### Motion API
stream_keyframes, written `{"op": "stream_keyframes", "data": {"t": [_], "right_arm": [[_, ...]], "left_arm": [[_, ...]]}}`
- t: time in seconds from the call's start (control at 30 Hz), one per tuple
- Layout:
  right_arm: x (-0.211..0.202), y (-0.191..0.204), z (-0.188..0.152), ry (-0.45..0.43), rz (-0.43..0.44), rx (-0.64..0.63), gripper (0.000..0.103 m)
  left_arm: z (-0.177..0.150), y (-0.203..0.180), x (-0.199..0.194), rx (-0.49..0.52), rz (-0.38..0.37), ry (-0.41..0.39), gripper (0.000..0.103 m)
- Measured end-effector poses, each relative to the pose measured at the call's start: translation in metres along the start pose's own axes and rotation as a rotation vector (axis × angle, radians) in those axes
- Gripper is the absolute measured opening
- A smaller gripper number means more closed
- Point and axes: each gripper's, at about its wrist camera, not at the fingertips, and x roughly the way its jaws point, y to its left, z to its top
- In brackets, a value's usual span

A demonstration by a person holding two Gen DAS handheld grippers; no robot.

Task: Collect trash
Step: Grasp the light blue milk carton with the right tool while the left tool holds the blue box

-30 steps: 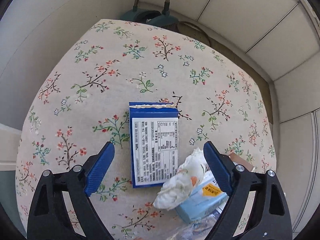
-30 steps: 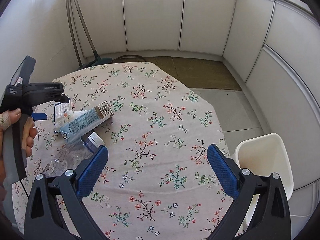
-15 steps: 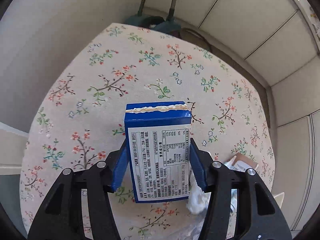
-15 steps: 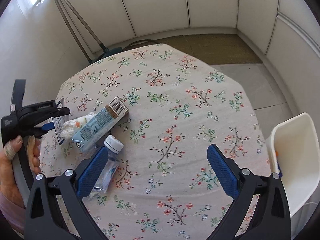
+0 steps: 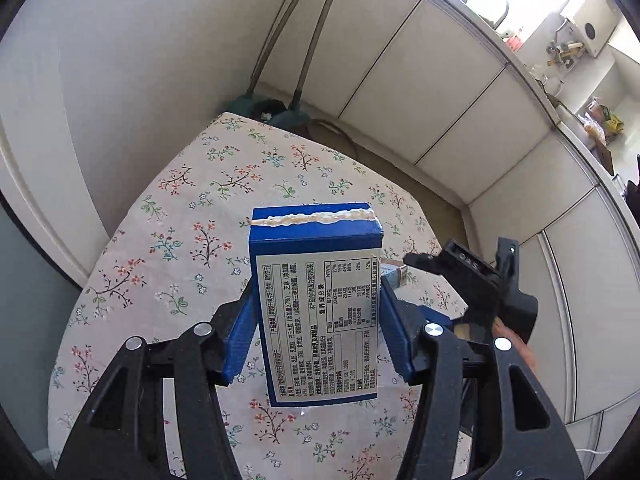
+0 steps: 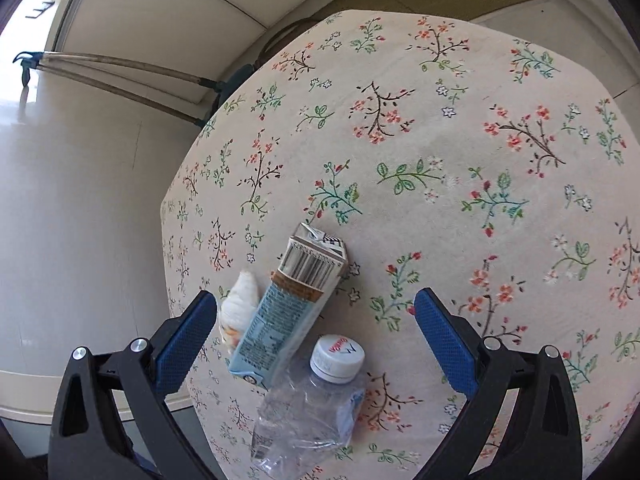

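Clamping a blue box (image 5: 316,312) above the floral tabletop (image 5: 192,216), the left hand-held gripper (image 5: 318,344) grips its sides; the right hand-held gripper (image 6: 316,340) gapes wide over a light-blue carton (image 6: 288,312) and clear bottle (image 6: 308,408).

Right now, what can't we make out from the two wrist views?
- Left wrist: the blue box clamped in the left gripper hides the table behind it; its label print is too small to read.
- Left wrist: the right gripper shows only in part, jaws unseen.
- Right wrist: the crushed bottle is cut off by the bottom edge.
- Right wrist: the milk carton covers part of the crumpled tissue.
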Motion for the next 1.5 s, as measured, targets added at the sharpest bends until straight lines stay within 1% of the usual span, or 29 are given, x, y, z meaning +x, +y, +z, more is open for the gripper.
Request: {"op": "stream_keyframes", "data": {"t": [0.07, 0.17, 0.2, 0.23, 0.27, 0.33, 0.37, 0.4, 0.5, 0.7, 1.0, 1.2, 1.3, 1.5], "right_arm": [[0.009, 0.004, 0.003, 0.012, 0.013, 0.019, 0.096], [0.024, 0.012, 0.002, 0.027, 0.009, 0.015, 0.092], [0.027, 0.015, 0.001, 0.031, 0.005, 0.007, 0.087], [0.031, 0.017, 0.002, 0.033, 0.002, 0.001, 0.079], [0.033, 0.019, 0.0, 0.033, 0.001, -0.004, 0.074], [0.036, 0.022, -0.002, 0.035, -0.005, -0.009, 0.058], [0.037, 0.022, -0.003, 0.033, -0.01, -0.007, 0.054], [0.038, 0.022, -0.004, 0.029, -0.011, -0.005, 0.045], [0.033, 0.018, -0.006, 0.001, 0.008, 0.0, 0.041], [0.004, 0.021, -0.013, -0.077, 0.018, -0.058, 0.036], [-0.059, 0.024, -0.029, -0.212, 0.026, -0.151, 0.034], [-0.106, 0.011, -0.05, -0.293, 0.019, -0.195, 0.034], [-0.125, 0.007, -0.058, -0.338, 0.003, -0.218, 0.034], [-0.172, -0.013, -0.08, -0.457, -0.067, -0.261, 0.034]], "left_arm": [[0.001, -0.002, 0.003, 0.014, -0.013, 0.007, 0.054], [0.004, -0.001, 0.005, 0.019, 0.006, 0.001, 0.054], [0.003, 0.001, 0.002, 0.01, 0.001, 0.008, 0.054], [0.003, 0.002, 0.002, 0.003, -0.006, 0.018, 0.054], [0.003, 0.003, 0.002, -0.001, -0.011, 0.028, 0.054], [0.002, 0.004, 0.002, -0.006, -0.008, 0.036, 0.054], [0.001, 0.005, 0.003, -0.007, -0.004, 0.038, 0.054], [0.001, 0.006, 0.004, -0.008, -0.003, 0.04, 0.054], [0.002, 0.006, 0.003, -0.012, 0.0, 0.037, 0.054], [0.001, 0.007, 0.0, -0.017, 0.014, 0.022, 0.054], [-0.002, 0.001, -0.006, 0.0, -0.004, 0.0, 0.054], [-0.008, -0.015, -0.01, 0.042, -0.035, -0.011, 0.054], [-0.013, -0.026, -0.011, 0.073, -0.051, -0.011, 0.054], [-0.025, -0.051, -0.012, 0.125, -0.09, -0.007, 0.054]]}}
